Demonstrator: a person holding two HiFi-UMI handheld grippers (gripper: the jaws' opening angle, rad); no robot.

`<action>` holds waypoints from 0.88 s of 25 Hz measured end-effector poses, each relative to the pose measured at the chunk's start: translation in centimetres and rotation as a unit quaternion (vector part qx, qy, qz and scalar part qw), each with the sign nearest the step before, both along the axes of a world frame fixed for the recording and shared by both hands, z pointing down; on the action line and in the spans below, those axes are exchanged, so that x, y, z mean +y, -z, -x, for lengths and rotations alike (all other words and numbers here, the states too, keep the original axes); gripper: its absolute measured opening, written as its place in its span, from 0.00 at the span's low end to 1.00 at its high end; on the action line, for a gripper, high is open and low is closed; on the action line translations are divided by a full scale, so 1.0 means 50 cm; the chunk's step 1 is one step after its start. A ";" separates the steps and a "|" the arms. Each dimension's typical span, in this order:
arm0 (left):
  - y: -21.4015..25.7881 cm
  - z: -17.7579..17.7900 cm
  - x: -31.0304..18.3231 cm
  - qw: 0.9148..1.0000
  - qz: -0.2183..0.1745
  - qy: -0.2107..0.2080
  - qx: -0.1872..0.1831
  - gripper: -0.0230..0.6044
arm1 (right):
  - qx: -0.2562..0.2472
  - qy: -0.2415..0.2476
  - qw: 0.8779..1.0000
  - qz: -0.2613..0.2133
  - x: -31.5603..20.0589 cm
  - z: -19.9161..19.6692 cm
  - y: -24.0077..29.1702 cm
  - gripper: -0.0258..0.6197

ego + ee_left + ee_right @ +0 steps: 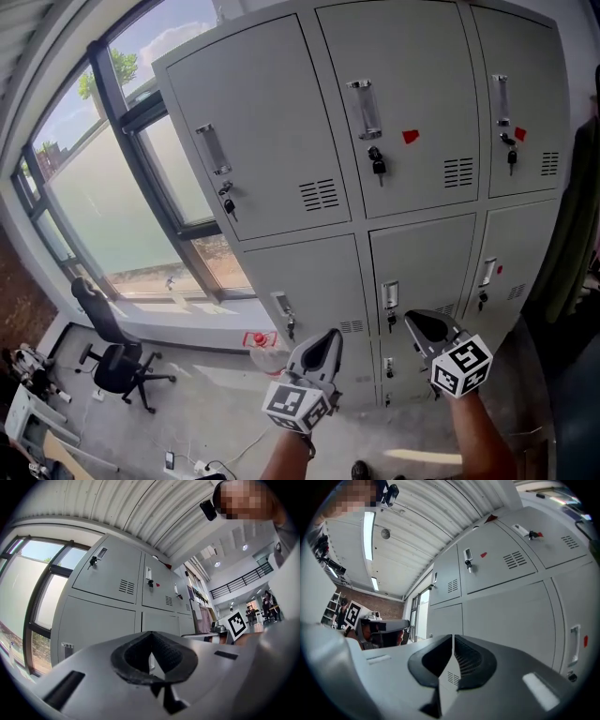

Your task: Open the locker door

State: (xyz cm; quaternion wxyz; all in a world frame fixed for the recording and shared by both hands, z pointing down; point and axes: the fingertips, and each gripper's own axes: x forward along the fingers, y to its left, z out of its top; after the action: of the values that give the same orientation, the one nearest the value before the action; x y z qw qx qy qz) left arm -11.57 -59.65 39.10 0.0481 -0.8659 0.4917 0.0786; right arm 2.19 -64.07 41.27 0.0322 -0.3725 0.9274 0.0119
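Grey lockers (281, 131) face you, every door shut, so their contents stay hidden; keys (378, 167) hang in several locks. Your left gripper (326, 339) and right gripper (419, 322) sit low before the lower row, jaws pressed together on nothing. Part one pair first, then take a door's handle (390, 294) squarely and pull straight out.

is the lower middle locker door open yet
Shut. The lower middle locker door lies flush with the neighbouring doors, no gap at its edges, and the left gripper and right gripper hang short of it.
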 end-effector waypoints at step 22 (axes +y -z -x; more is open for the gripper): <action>-0.059 0.042 -0.138 0.999 0.032 -0.027 -0.006 0.05 | 0.099 -0.053 0.993 0.045 -0.266 0.106 -0.137 0.15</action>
State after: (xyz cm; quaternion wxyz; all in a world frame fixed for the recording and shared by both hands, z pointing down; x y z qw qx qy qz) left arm -13.66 -66.57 42.04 0.0209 -0.8805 0.4699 0.0584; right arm -3.11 -77.37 48.13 -0.0773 -0.4191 0.9046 0.0086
